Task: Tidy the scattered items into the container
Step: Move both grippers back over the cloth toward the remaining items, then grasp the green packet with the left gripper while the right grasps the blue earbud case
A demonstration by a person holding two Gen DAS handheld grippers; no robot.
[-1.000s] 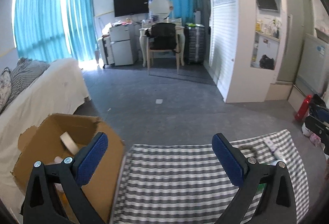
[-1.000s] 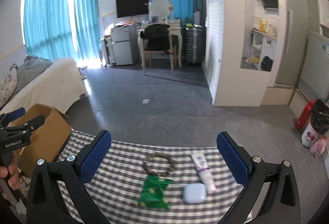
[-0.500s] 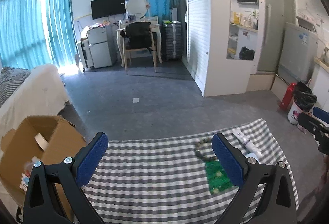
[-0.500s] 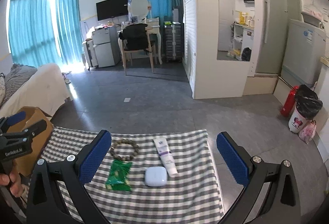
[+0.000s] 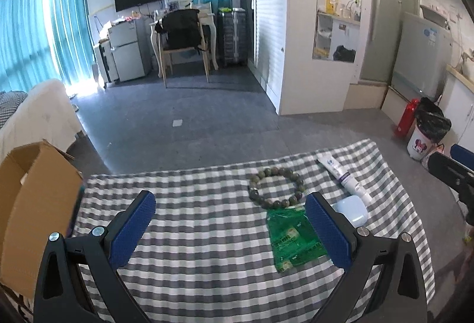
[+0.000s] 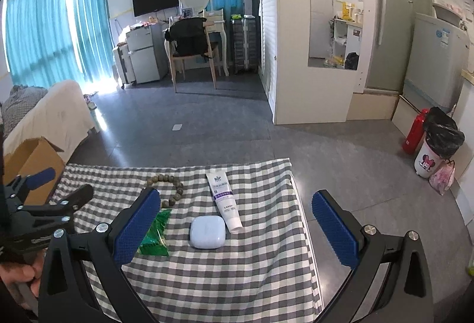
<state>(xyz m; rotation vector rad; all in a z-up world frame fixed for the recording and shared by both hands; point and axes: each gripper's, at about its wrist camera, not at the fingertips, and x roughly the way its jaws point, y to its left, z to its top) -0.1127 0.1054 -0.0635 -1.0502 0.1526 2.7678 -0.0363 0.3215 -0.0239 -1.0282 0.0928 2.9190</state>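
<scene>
Both pairs of jaws stand spread wide with nothing between the blue pads. At far left the cardboard box (image 5: 32, 204) stands open-topped at the left edge of the checked cloth (image 5: 207, 204), its wall just beside the cloth's border. Next comes the left gripper (image 5: 229, 222), held low and roughly level above the cloth's middle, fingers pointing forward across the room; seen from the right wrist camera it enters from the left edge, a hand (image 6: 20, 278) wrapped round its handle at the lower corner. Right of its centre line lie the scattered items, all resting on the cloth: a bead bracelet (image 5: 277, 188) lying flat in a ring, a green packet (image 5: 293, 240) just nearer the camera and almost touching the beads, then a white case (image 6: 206, 231) with rounded corners, and a white tube (image 6: 223, 198) lying lengthwise with its cap end touching or nearly touching the case. The right gripper (image 6: 237, 231) hovers above this group, also level and aimed forward, its left pad over the green packet and its right pad beyond the cloth's right edge, so the case and tube sit between the fingers in its view. Farther right, on the grey floor, stand a red extinguisher (image 6: 414, 130) and a white bin (image 6: 431, 155) with a black liner.
</scene>
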